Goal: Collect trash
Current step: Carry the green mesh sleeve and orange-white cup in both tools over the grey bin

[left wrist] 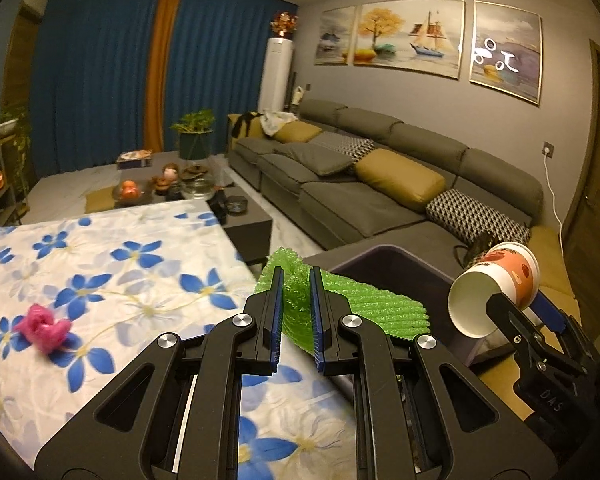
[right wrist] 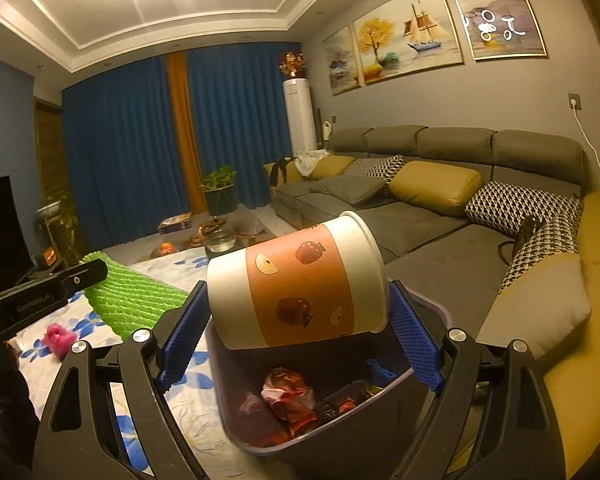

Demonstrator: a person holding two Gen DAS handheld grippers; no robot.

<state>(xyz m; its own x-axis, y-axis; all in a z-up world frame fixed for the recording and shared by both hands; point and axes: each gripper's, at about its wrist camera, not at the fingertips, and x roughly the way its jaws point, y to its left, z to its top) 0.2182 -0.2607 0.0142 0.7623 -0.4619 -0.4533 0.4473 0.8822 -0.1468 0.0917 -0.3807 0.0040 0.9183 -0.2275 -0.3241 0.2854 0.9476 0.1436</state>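
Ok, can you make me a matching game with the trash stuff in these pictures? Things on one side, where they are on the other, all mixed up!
Things:
1. paper cup
2. green foam sheet
3. pink foam scrap
4. crumpled wrapper

Places:
A. lying on the flowered tablecloth
B. inside the dark bin
C. between the right gripper's fingers, above the bin
D. pinched in the left gripper

Pairs: 1-C, 2-D, 3-A, 4-B

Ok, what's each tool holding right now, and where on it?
The left tool pinches the green foam net near one end. The right tool clamps the paper cup across its top and bottom, lying sideways over the bin.
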